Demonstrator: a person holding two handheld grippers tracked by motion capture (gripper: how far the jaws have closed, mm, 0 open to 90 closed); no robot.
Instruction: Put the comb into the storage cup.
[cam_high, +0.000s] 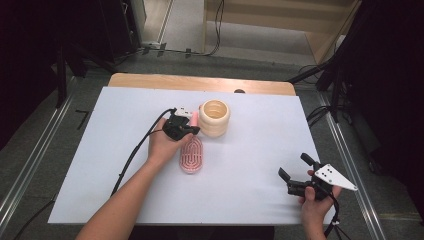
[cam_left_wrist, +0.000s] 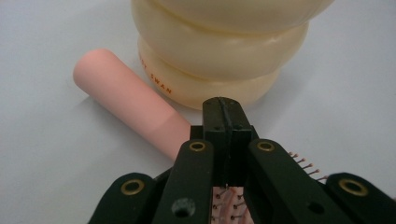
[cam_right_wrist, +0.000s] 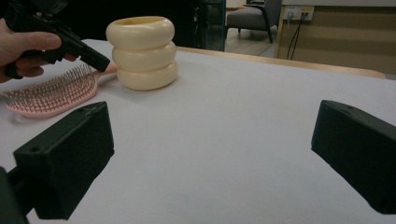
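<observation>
Two items lie on the white surface (cam_high: 100, 165): one pink brush (cam_high: 191, 156) and one cream holder (cam_high: 214, 118).

Holder: upright, open at the top, its wall formed of three stacked rings. It stands near the far middle of the surface. Small orange lettering shows on the lowest ring in the left gripper view.

Brush: flat on its back, bristles up, just near of the holder. The head points toward the person; the pink handle (cam_left_wrist: 126, 100) runs toward the holder's base and ends beside it. Whether handle and holder touch cannot be told.

Left claw (cam_high: 186, 122): held in the left hand (cam_high: 162, 145), directly above the brush at the junction of handle and head. In the left gripper view the two jaws meet with no gap and nothing between them; bristles show below and beside them. The tip points at the holder's lowest ring.

Right claw (cam_high: 297, 167): held in the right hand (cam_high: 315, 200) at the near right corner, well apart from both items. Jaws spread wide, nothing between them. It points left across the bare surface toward the holder and brush.

One cable (cam_high: 132, 155) trails from the left gripper toward the near edge.
</observation>
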